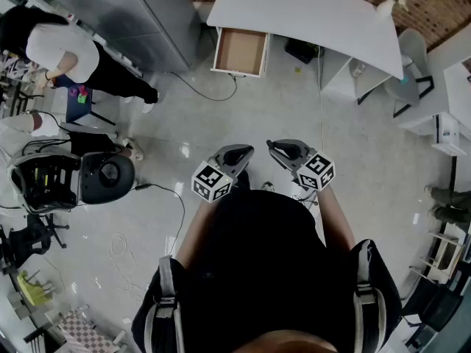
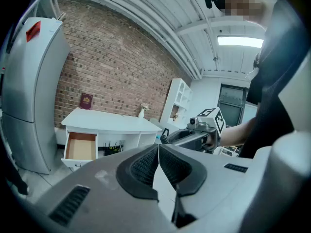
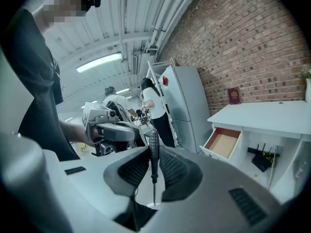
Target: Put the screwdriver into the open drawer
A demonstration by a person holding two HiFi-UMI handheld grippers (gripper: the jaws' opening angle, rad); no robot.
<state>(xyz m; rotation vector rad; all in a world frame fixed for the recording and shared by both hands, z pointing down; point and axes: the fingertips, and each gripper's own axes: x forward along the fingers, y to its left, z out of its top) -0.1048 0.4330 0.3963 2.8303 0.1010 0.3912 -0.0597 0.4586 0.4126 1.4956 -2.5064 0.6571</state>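
Note:
The screwdriver (image 3: 153, 152) has a black ribbed handle and a thin shaft that points down. My right gripper (image 3: 153, 155) is shut on its handle. In the head view the right gripper (image 1: 282, 150) is held in front of my waist, far from the desk. The left gripper (image 1: 235, 155) is beside it, and its pads (image 2: 146, 165) are pressed together with nothing between them. The open drawer (image 1: 240, 51) is wood-lined and sticks out from the left end of the white desk (image 1: 324, 17). It also shows as the drawer (image 3: 222, 143) and the drawer (image 2: 81, 146).
A tall grey fridge (image 1: 143, 13) stands left of the drawer. A person in a white shirt (image 1: 62, 50) bends over at far left, near a black office chair (image 1: 70, 179). Cables (image 1: 210, 90) lie on the floor. A black router (image 3: 262, 158) sits under the desk.

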